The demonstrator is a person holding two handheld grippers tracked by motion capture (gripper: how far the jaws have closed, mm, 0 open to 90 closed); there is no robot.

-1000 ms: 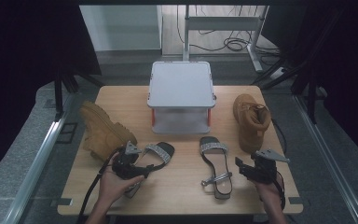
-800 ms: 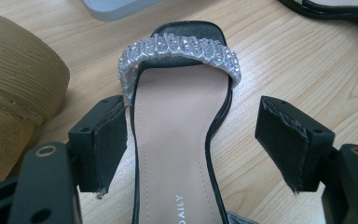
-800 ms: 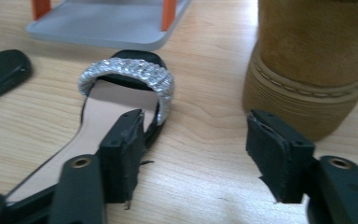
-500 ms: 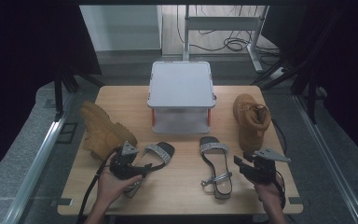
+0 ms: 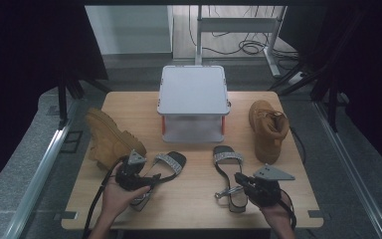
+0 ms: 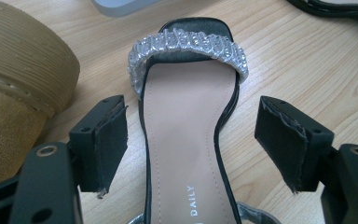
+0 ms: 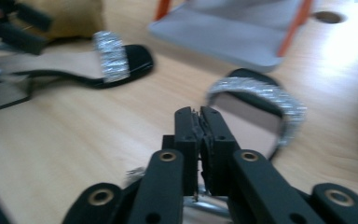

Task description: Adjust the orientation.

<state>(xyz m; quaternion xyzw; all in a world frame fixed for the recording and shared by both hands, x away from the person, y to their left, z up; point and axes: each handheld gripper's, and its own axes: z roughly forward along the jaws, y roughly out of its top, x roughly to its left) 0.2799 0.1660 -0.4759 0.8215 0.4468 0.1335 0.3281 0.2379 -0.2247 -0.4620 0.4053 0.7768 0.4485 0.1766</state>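
Left gripper point(image 6: 191, 140) fingers wide astride left sandal point(image 6: 186, 140); right gripper point(image 7: 200, 123) fingers just pressed together, nothing visibly between.

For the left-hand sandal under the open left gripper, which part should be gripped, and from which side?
Probably the narrow waist of the left sandal, behind its glittery toe strap, coming from above and behind the heel end. It lies flat, sole down, and the left gripper already straddles that part, its jaws open either side of the sole edges.
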